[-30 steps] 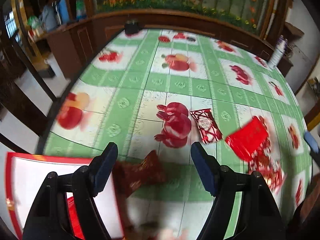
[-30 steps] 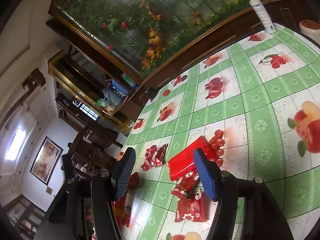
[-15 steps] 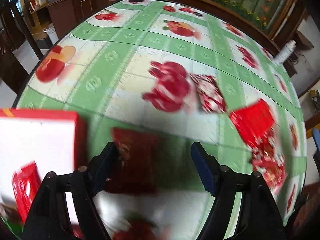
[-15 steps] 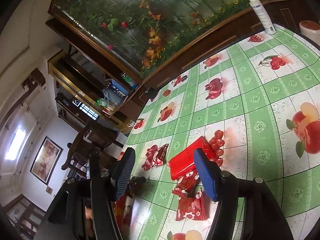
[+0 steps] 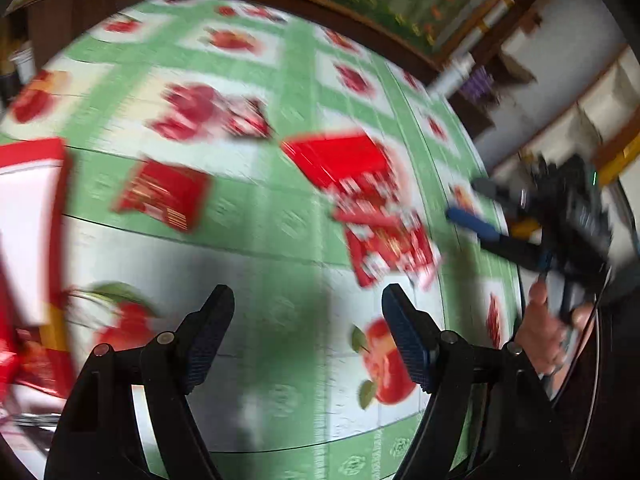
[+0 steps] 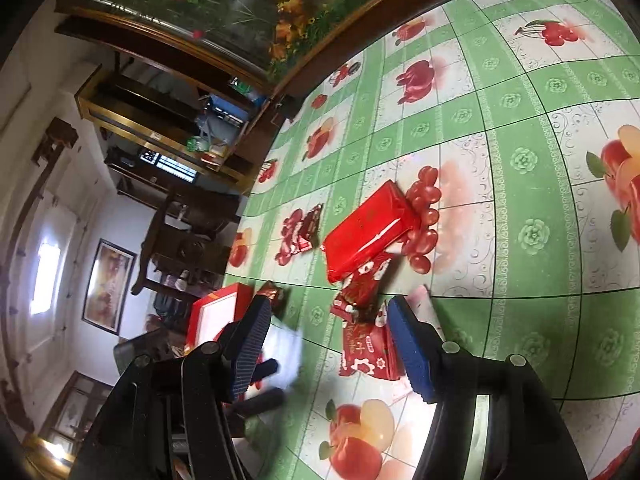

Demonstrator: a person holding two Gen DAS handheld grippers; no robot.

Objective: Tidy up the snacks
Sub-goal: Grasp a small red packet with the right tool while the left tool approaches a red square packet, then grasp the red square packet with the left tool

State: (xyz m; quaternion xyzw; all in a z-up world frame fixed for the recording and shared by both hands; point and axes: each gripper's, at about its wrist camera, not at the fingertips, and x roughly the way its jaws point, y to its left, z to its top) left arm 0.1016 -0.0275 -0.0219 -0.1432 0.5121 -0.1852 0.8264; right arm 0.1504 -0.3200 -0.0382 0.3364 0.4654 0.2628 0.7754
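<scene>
Between the left gripper's (image 5: 308, 332) spread jaws, only bare desk (image 5: 280, 320), nothing clamped. Just beyond, past the right jaw in the left wrist view, a heap of red snack packets (image 5: 390, 252) topped by a bright red wrapped box (image 5: 340, 156), all blurred. Toward centre left, a single dark red packet (image 5: 162, 194) lying flat and apart from the heap. Further up, another small packet (image 5: 250, 120) beside a printed fruit motif. At the left edge, a red-rimmed white box (image 5: 28, 216), with red wrappers visible at its lower corner. At the right edge, a hand (image 5: 544, 332) carrying the other black tool with blue pads.

Lower centre of the right wrist view: right gripper (image 6: 330, 344) likewise spread and clamped on nothing, hovering over the near end of the heap. Directly between and just ahead of its jaws, a red packet with white flowers (image 6: 366, 354), partly tucked behind the right jaw. Above that, smaller red and white packets (image 6: 360, 288) touching the long red wrapped box (image 6: 366, 228), tilted up to the right. Left of the box, a small dark packet (image 6: 310, 226) on its own. Lower left, just past the left jaw, the red-rimmed white box (image 6: 218, 312) with a dark wrapper (image 6: 272, 294) near its corner. All around, green checked cloth (image 6: 520, 160) with fruit prints.
</scene>
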